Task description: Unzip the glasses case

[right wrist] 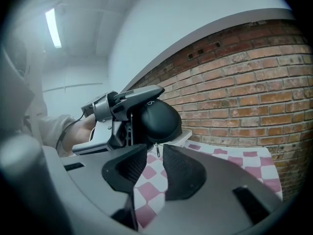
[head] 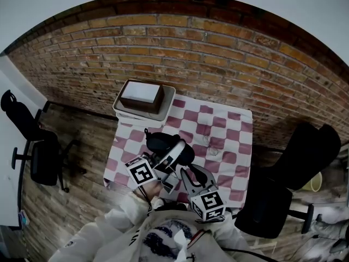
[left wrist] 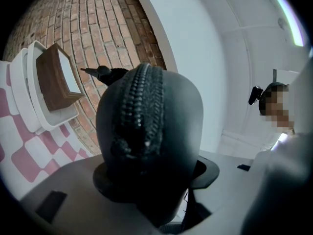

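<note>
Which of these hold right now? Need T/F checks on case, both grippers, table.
1. The left gripper is clamped on the glasses case. True.
2. The right gripper has its jaws shut on the zipper pull. False: the jaws stand apart, and the pull hangs at the gap by their tips, ungripped.
3. The case lies flat on the checked cloth. False: it is held up above the cloth.
4. A brown box sits in a white tray at the cloth's far-left corner. True.
</note>
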### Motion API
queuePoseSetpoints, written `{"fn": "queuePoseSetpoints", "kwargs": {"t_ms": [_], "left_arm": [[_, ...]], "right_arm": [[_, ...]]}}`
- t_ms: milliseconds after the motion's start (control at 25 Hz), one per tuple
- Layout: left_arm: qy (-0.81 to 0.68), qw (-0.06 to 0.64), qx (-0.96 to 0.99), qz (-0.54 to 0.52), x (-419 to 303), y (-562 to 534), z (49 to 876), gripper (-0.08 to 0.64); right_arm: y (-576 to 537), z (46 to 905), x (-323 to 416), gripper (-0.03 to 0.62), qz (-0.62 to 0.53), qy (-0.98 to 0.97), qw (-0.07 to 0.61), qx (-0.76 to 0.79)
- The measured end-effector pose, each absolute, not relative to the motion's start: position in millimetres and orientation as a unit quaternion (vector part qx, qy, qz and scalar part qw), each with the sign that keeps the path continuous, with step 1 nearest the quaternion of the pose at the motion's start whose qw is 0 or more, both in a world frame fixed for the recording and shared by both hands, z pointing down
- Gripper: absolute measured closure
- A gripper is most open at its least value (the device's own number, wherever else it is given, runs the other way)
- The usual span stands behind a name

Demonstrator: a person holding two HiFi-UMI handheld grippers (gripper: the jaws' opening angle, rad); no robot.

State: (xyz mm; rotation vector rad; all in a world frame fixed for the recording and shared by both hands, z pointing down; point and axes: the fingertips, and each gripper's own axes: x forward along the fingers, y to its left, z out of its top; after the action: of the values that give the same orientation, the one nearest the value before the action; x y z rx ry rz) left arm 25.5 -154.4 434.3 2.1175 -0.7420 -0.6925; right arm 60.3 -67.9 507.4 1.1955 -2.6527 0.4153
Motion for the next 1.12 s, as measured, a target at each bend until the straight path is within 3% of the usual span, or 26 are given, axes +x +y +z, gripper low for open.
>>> {"fn": "queuePoseSetpoints", "kwargs": {"t_ms": [1120], "left_arm": [[-0.302,0.375,0.838,-0.255,17,-147,435,0.304]], "right_arm": [[-64,515,49,0.571,0.149,-0.902,0.093,0.395]]}}
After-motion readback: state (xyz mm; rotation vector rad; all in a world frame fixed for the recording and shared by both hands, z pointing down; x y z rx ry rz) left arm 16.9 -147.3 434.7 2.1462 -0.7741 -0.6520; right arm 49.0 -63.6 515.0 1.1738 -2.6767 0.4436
